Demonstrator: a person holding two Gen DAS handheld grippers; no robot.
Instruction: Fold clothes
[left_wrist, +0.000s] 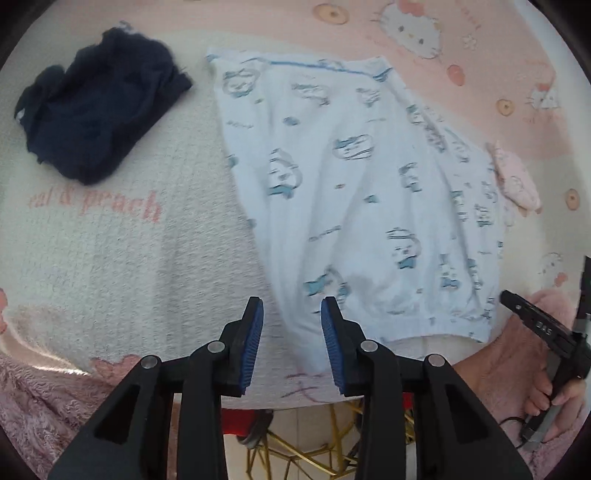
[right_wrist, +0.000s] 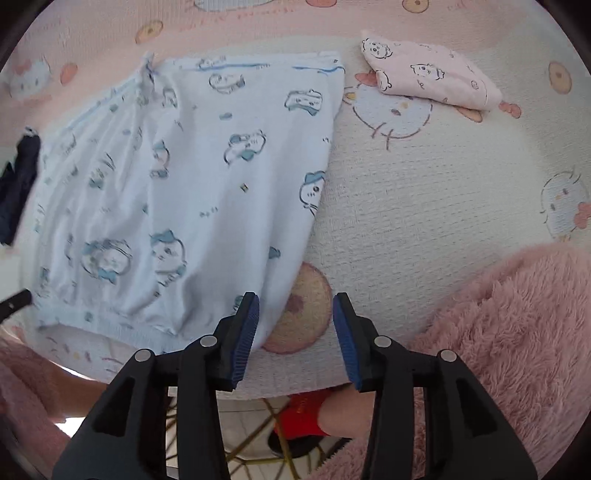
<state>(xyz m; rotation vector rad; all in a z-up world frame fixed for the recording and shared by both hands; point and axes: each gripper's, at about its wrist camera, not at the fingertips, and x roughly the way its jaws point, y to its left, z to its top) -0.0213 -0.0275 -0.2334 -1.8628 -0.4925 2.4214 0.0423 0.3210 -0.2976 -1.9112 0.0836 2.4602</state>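
Left wrist view shows the left claw (left_wrist: 291, 317) open above the pale blue shirt's (left_wrist: 354, 192) near hem on the desk (left_wrist: 110, 258); the right claw (right_wrist: 295, 314) is open too.

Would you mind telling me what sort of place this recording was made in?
Probably a home: a table under a cartoon-print cover, with a light blue printed garment spread flat and a folded pink cloth nearby.

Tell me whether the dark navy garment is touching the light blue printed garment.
Apart. The left wrist view shows a bare strip of white blanket between the navy garment and the light blue garment.
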